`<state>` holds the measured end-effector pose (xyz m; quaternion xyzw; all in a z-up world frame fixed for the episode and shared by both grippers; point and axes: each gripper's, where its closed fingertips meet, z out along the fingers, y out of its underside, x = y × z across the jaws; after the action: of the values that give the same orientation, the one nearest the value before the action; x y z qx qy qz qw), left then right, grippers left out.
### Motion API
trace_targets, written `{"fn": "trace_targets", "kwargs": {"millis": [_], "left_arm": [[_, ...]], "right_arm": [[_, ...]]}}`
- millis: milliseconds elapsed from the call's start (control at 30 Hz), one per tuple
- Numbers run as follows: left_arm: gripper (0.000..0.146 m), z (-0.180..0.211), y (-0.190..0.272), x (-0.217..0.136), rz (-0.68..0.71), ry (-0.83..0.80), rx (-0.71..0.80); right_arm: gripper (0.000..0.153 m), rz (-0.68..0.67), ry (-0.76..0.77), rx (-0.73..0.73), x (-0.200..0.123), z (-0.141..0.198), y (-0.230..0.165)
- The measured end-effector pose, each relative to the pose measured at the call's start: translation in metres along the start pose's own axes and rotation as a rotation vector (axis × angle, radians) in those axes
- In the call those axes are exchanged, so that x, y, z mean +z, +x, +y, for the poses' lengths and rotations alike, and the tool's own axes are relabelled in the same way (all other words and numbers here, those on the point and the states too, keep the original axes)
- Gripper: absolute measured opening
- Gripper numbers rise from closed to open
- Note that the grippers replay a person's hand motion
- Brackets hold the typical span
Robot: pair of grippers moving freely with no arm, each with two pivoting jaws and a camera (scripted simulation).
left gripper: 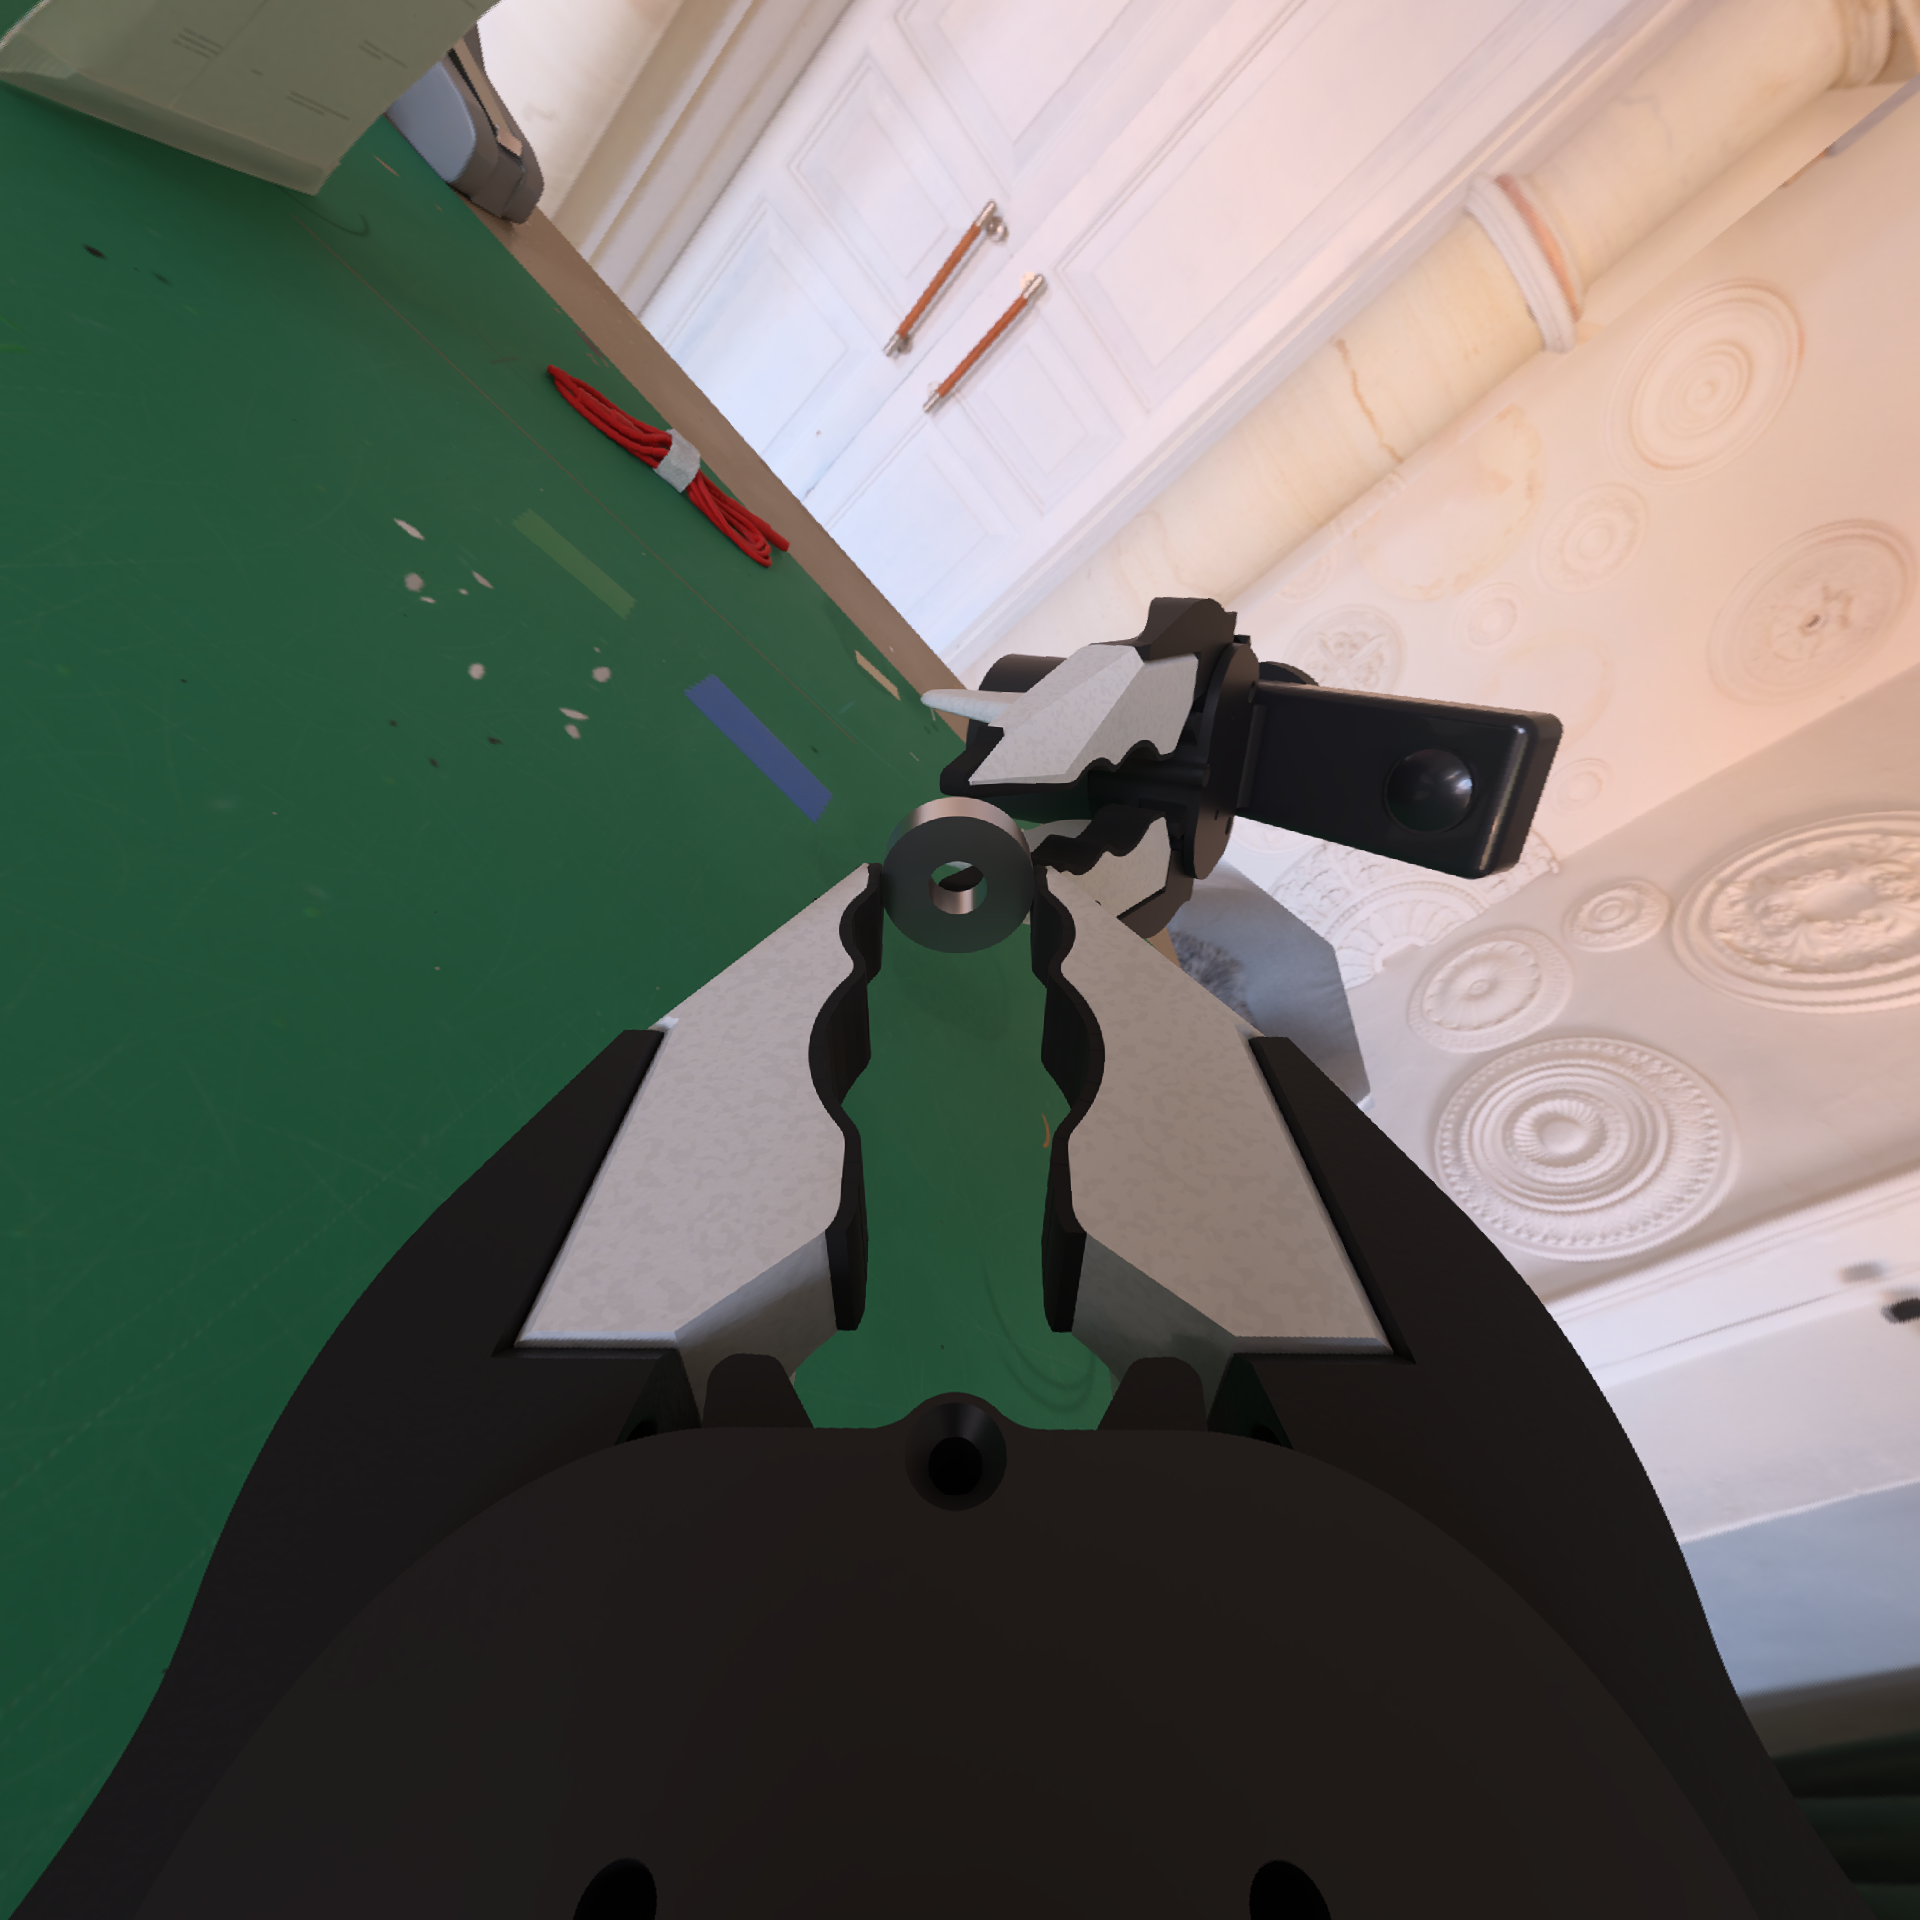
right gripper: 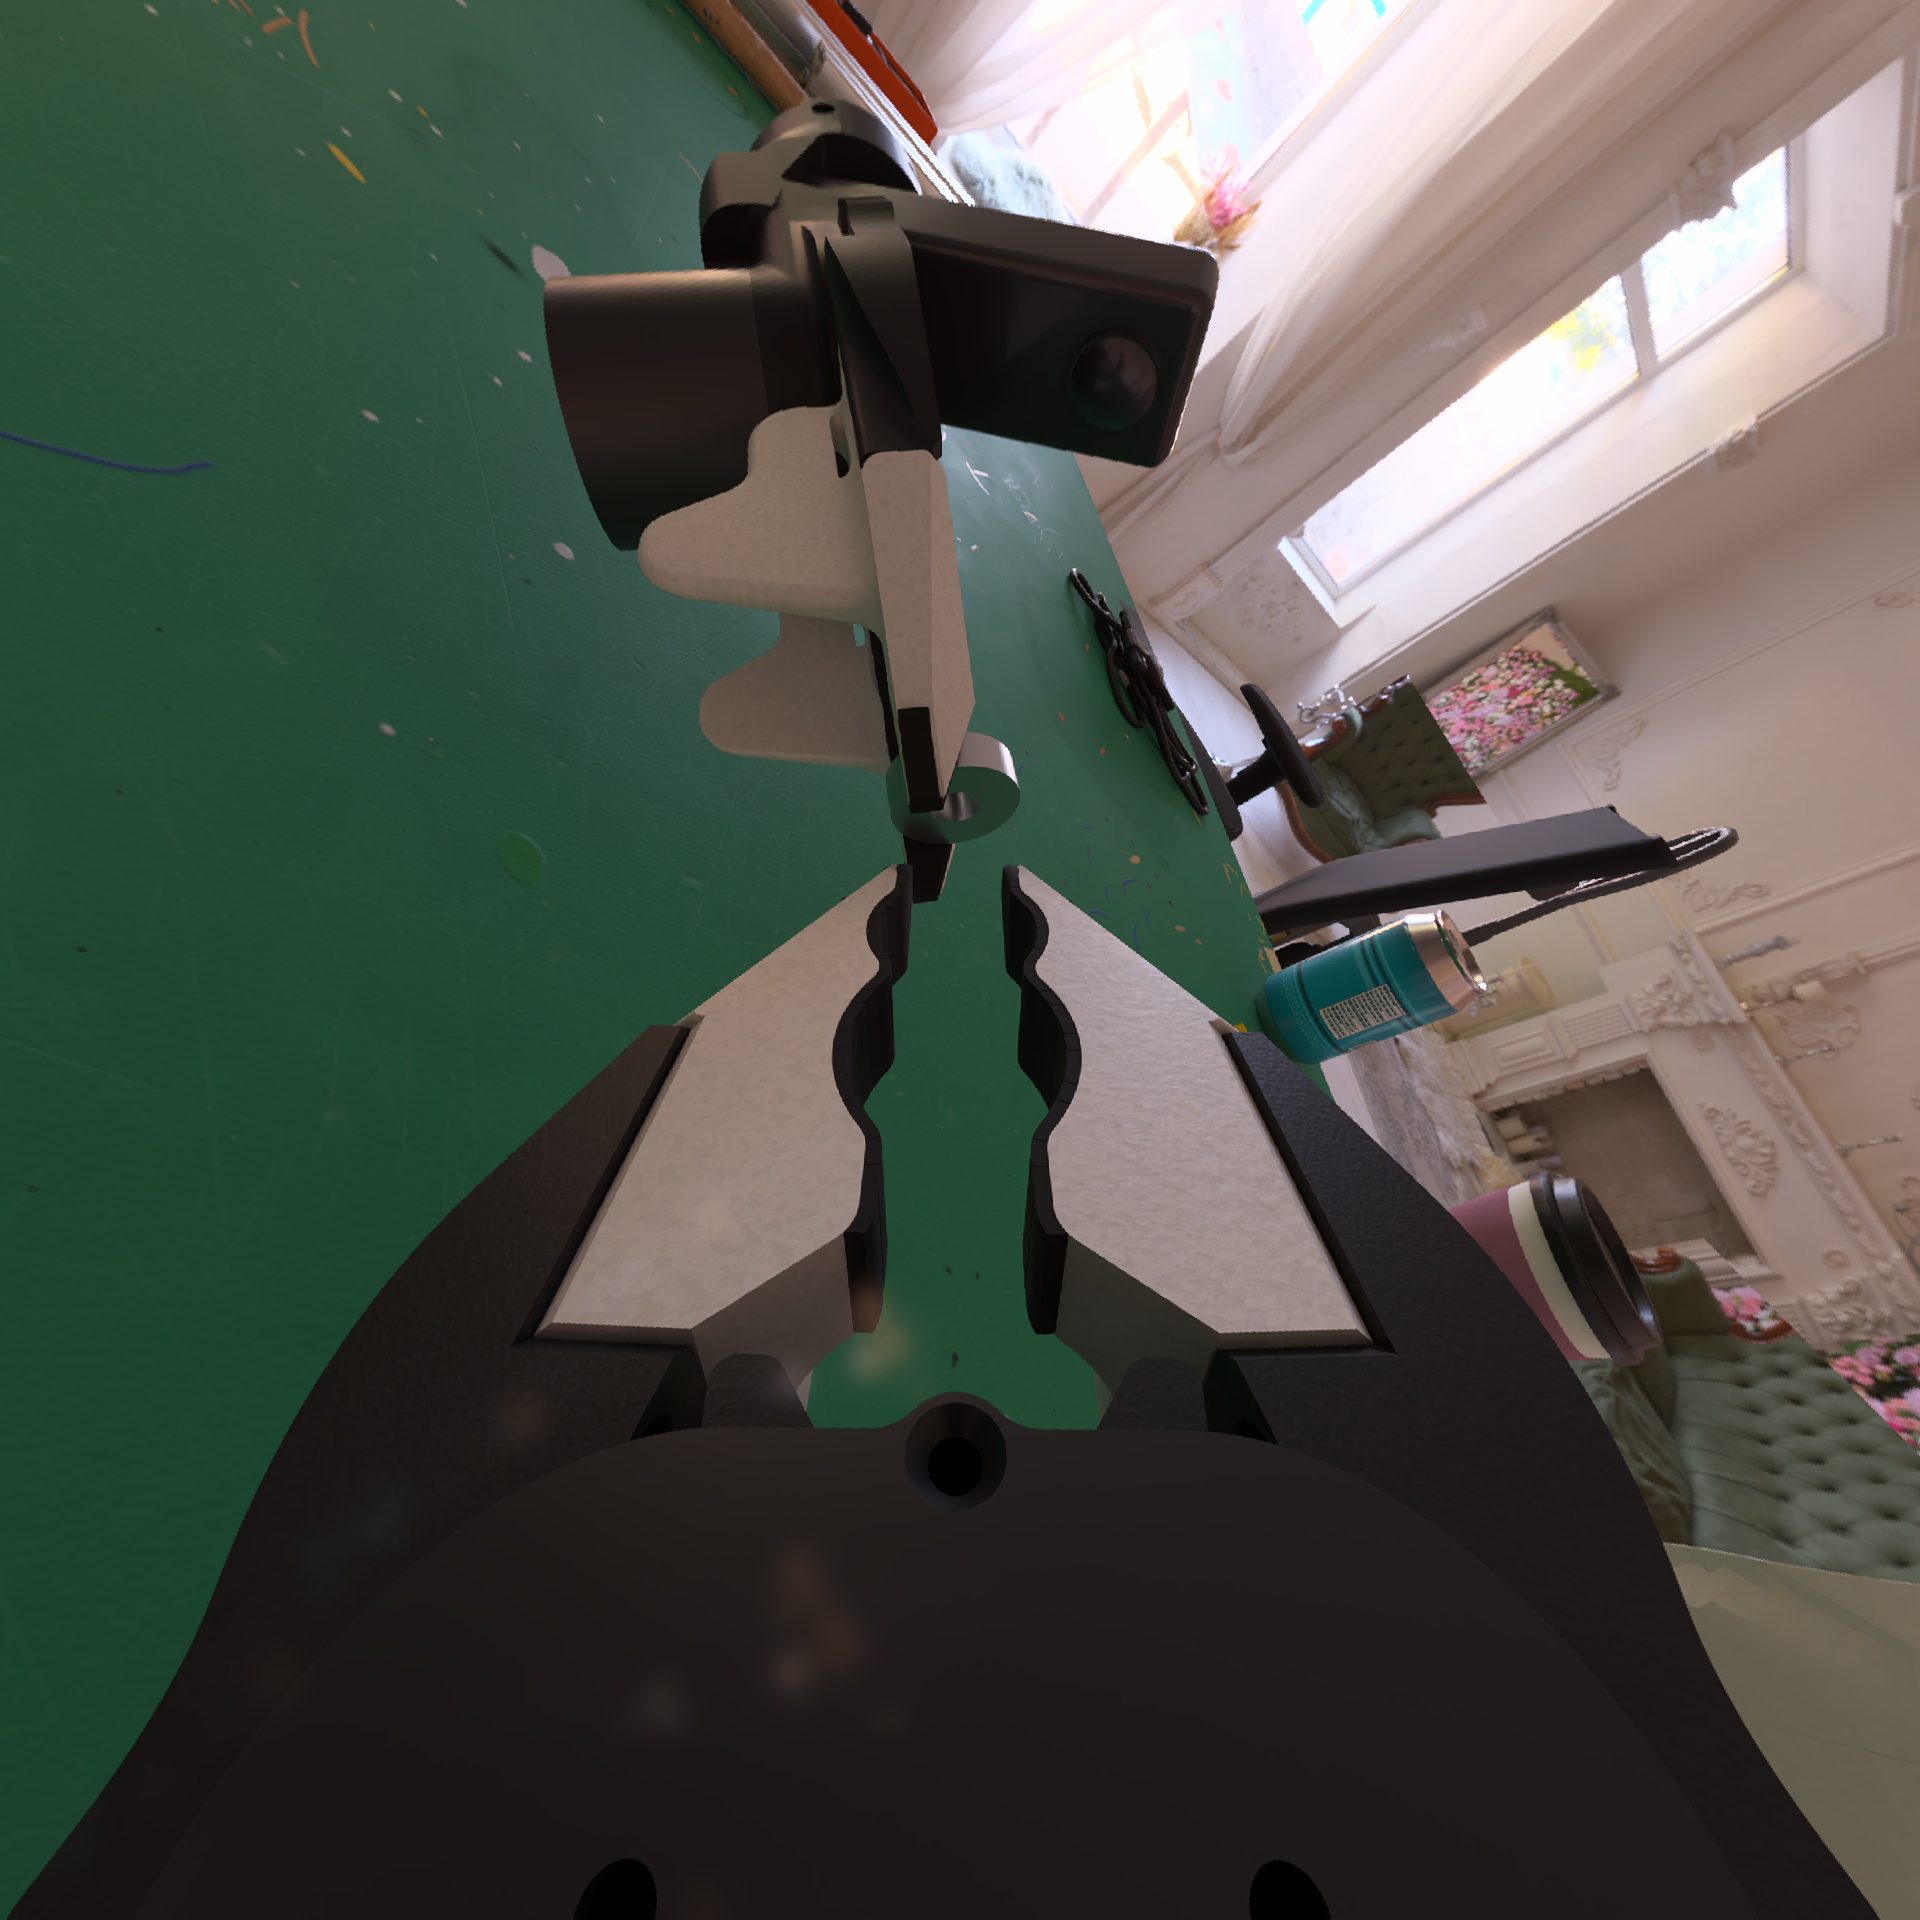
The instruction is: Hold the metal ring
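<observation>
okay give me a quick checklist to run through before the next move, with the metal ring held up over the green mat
1. Dark grey metal ring sits between the left gripper fingertips: ok.
2. Ring is off the green mat: ok, it appears lifted.
3. Left grip firm enough: cannot tell; only the fingertips touch the ring's rim.
4. Right gripper free: ok, its jaws are apart with nothing between them.
5. Gap between right fingertips and the ring: cannot tell, they look very close.
6. Red cord bundle clear of the ring: ok, it lies far off.
</observation>
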<state>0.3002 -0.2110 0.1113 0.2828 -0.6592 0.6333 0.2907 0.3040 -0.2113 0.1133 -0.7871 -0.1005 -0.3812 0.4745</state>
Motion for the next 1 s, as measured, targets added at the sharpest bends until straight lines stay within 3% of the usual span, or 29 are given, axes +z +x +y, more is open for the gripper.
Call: {"fn": "trace_targets", "kwargs": {"millis": [533, 1000], "left_arm": [[0.028, -0.006, 0.008, -0.002, 0.035, 0.094, -0.073], [0.028, -0.011, 0.020, -0.006, -0.036, 0.106, 0.134]], "right_arm": [[0.017, 0.039, 0.032, 0.028, -0.003, -0.007, 0.004], [0.017, 0.170, 0.021, -0.141, -0.006, -0.020, 0.011]]}}
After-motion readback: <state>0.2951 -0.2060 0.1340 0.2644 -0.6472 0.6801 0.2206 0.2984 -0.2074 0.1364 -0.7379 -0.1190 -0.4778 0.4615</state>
